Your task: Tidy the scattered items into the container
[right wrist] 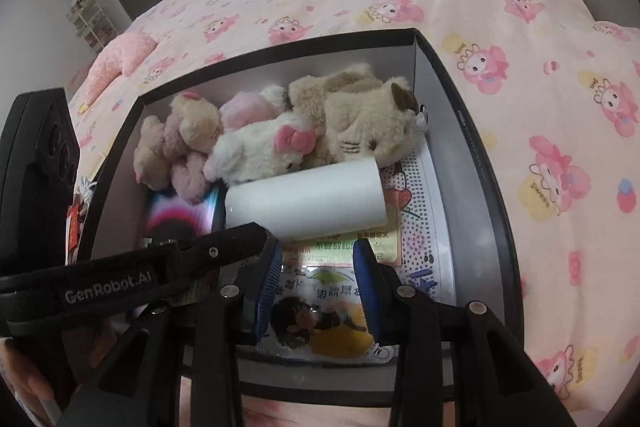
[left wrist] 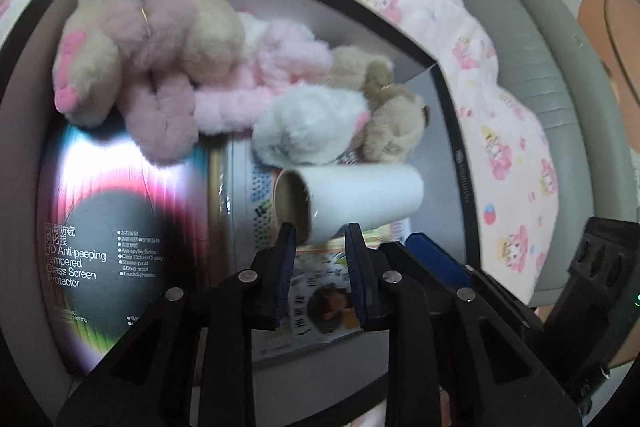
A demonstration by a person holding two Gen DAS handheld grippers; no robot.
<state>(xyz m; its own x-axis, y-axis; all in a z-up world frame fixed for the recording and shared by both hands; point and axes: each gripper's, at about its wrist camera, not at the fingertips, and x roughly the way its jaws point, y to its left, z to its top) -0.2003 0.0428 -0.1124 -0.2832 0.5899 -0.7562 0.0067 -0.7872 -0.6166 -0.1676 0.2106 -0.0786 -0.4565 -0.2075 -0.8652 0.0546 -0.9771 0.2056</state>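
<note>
The white roll (right wrist: 306,203) lies on its side inside the box (right wrist: 472,163), long axis running 9 to 3 o'clock, hollow end toward 9. Left tongs (left wrist: 320,239) and right tongs (right wrist: 316,259) both gape, empty.

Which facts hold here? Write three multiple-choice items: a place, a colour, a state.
1. The white paper roll with a cardboard core lies: A on the bedspread; B inside the black rectangular box; C on the floor.
2. The bow on the white plush toy is: A green; B pink; C blue.
3. The right gripper is: A open, empty; B shut on the roll; C out of view.
Answers: B, box walls surround it; B, pink shows plainly; A, its fingers stand apart, gripping nothing.
</note>
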